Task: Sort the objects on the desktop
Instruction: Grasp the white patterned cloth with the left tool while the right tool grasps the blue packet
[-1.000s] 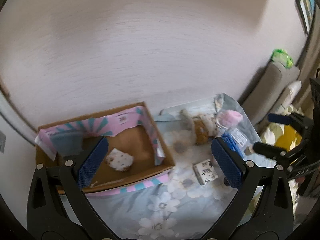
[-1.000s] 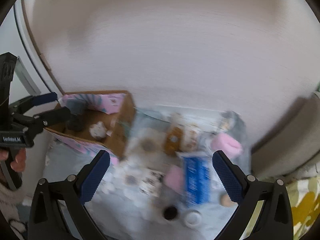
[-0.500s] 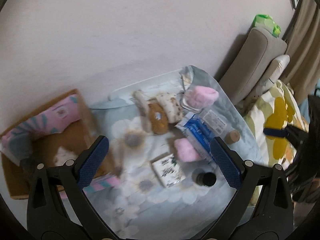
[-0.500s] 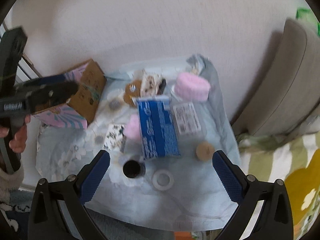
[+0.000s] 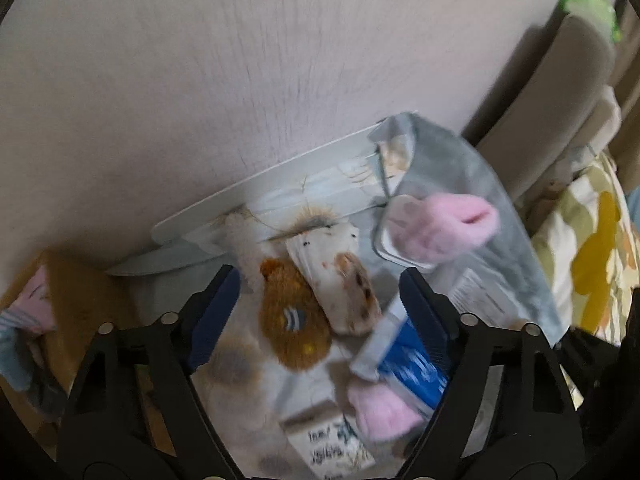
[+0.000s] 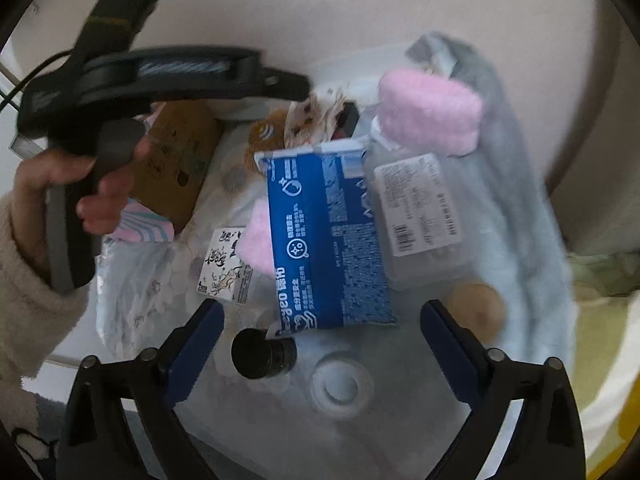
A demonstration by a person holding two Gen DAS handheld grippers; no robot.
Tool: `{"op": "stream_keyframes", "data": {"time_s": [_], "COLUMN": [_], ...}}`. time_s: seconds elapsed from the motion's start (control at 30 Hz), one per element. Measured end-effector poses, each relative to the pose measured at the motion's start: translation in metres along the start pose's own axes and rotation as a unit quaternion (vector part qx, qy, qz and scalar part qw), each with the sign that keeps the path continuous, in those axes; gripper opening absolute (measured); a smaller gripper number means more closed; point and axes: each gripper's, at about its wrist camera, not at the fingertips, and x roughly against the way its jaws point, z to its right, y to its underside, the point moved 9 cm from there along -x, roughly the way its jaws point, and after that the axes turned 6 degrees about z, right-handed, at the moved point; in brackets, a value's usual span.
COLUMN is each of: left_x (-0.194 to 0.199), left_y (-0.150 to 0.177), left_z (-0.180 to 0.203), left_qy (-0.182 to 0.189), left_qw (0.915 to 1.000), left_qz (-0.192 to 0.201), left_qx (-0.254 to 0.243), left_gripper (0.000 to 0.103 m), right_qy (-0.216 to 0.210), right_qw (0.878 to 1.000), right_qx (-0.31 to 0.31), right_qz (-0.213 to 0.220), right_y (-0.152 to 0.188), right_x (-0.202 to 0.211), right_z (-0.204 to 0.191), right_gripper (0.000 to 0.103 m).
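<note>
My left gripper [image 5: 320,316] hangs over a brown plush toy [image 5: 294,328] and a white spotted plush [image 5: 348,292]. Both lie between its closing jaws, and the pads do not touch them. My right gripper [image 6: 322,344] is also closing. It hovers over the lower edge of a blue wipes pack [image 6: 328,236], a black bottle cap [image 6: 260,354] and a white tape ring [image 6: 340,386], gripping nothing. The cardboard box [image 5: 72,300] with pink striped trim sits at the left.
A floral blue cloth [image 6: 136,280] covers the small table against the wall. On it lie a pink fluffy piece [image 6: 428,112], a labelled clear package [image 6: 420,200], a round tan disc [image 6: 476,308] and a small printed box [image 6: 226,268]. A hand [image 6: 92,184] holds the left tool.
Both grippers have dropped closer to the cloth. The left one swung right, from over the cardboard box to over the plush toys. Both pairs of jaws have narrowed.
</note>
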Motion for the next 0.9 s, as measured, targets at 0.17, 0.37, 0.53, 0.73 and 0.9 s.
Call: {"op": "stream_keyframes", "data": {"time_s": [0.17,0.37,0.53,0.73,0.9], "left_x": [-0.029,-0.036,-0.035,-0.027,-0.008], "left_y": [0.007,0.004,0.004,0.002,-0.002], "left_z": [-0.005,-0.005,-0.008,-0.013,-0.014], "left_qy": [-0.003,0.010,0.014,0.024,0.019], "left_qw": [0.9994,0.9992,0.9990,0.9987,0.9994], "left_qz": [-0.032,-0.029,-0.031,-0.024,-0.013], "left_qx": [0.009,0.026,0.030,0.038,0.027], "left_gripper": [0.063,0.044,0.037,0.025,0.024], "right_qy": [-0.016,-0.032,-0.041,-0.028,0.000], "right_qw": [1.000,0.999,0.999,0.999,0.999], "right_qx": [-0.017,-0.022,-0.029,-0.030,0.006], "right_qz": [-0.009,0.008,0.011,0.023,0.037], "right_y": [0.001,-0.016,-0.024,-0.022,-0.018], "right_x": [-0.018,-0.024,-0.027,-0.021,-0.002], "right_z": [0.002,-0.002,-0.005,-0.006,-0.025], "right_gripper": [0.089,0.077,0.063,0.055,0.055]}}
